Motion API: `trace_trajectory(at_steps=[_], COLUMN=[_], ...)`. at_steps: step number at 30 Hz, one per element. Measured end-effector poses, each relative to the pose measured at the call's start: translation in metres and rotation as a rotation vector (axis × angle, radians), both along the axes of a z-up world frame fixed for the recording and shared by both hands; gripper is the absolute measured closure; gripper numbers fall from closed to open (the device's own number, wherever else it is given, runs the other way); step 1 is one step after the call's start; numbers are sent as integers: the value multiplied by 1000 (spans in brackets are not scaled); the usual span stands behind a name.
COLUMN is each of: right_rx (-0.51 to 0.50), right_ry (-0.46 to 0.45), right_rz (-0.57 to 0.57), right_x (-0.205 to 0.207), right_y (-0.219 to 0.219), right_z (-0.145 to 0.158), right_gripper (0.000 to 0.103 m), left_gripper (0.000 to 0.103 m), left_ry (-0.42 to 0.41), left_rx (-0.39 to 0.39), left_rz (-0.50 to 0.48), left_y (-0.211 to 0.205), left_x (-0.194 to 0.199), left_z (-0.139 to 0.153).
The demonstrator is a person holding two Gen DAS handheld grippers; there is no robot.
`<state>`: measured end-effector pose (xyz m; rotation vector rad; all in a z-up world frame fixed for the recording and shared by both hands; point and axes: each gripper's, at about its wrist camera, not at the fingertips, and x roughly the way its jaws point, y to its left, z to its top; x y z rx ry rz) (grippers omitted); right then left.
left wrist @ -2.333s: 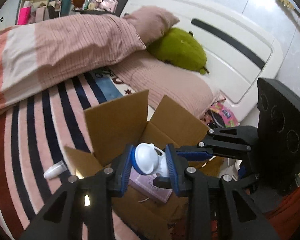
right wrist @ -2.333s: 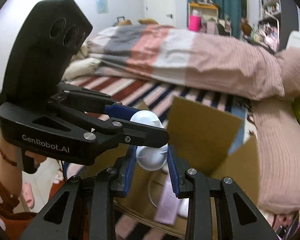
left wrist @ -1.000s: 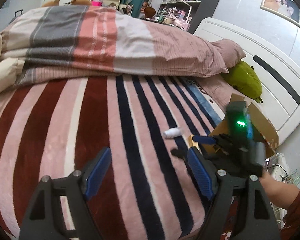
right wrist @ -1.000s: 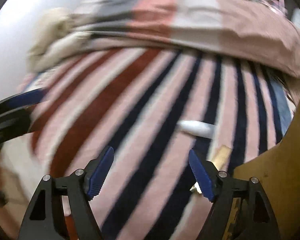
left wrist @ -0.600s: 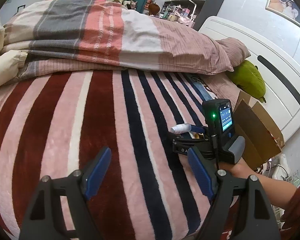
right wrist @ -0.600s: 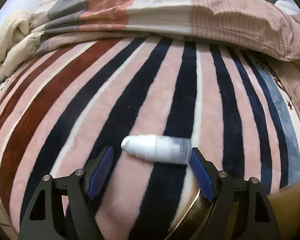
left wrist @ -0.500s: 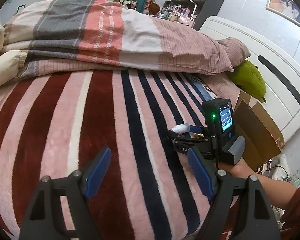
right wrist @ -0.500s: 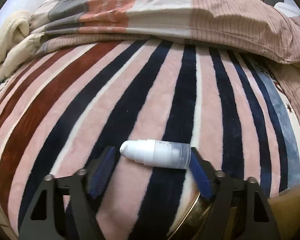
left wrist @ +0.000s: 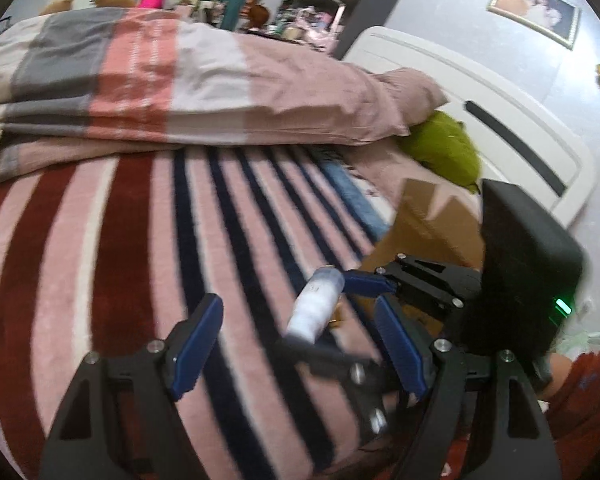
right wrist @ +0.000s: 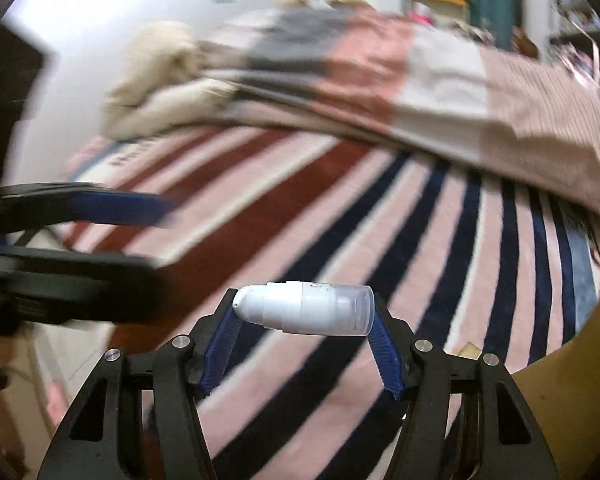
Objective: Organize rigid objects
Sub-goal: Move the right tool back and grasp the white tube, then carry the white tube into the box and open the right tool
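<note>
My right gripper [right wrist: 304, 320] is shut end to end on a white pump bottle [right wrist: 306, 310] with a clear cap, held sideways above the striped blanket [right wrist: 300, 208]. In the left wrist view the same bottle [left wrist: 314, 308] shows in the right gripper [left wrist: 324, 308], lifted off the blanket [left wrist: 140, 240]. My left gripper [left wrist: 300, 340] is open and empty, just in front of the held bottle. The open cardboard box [left wrist: 428, 220] stands on the bed beside the right gripper; its flap also shows in the right wrist view [right wrist: 560, 400].
A folded striped duvet [left wrist: 180, 80] lies across the far side of the bed. A green plush [left wrist: 448, 152] and pillow sit by the white headboard [left wrist: 500, 112]. A small gold object [right wrist: 470, 349] lies on the blanket by the box.
The right gripper closed on the pump bottle and lifted it off the blanket. The left gripper stayed open and moved closer to the right one.
</note>
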<state>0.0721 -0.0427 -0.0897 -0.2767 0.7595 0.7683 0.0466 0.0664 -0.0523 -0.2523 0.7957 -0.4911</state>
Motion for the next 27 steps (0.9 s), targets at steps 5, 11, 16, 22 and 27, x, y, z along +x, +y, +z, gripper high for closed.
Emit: trace_trajectory(at_steps=[5,11,16,22,27], right_rx=[-3,1,5,-15,-55], right_ry=[-113,-179,-169,-138,-106], right_rz=[62,13,-59,-149,-191], right_x=[-35,-38,-27,-14,-7], right_y=[-14,-57,-110,-164,-192], right_z=[34,57,68,68,58], right_gripper=[45,45,45,45,45], left_gripper=[59,74,74,74,74], left_ry=[-12,-44,-48,-25,26], left_rx=[-30,1,36,75,90], left_rz=[-100,-178,-259,-345,-383], left_y=[-37,-92,-148,-205,-232], left_x=[1,10,25,43,57], left_z=[18,38,48,46,36])
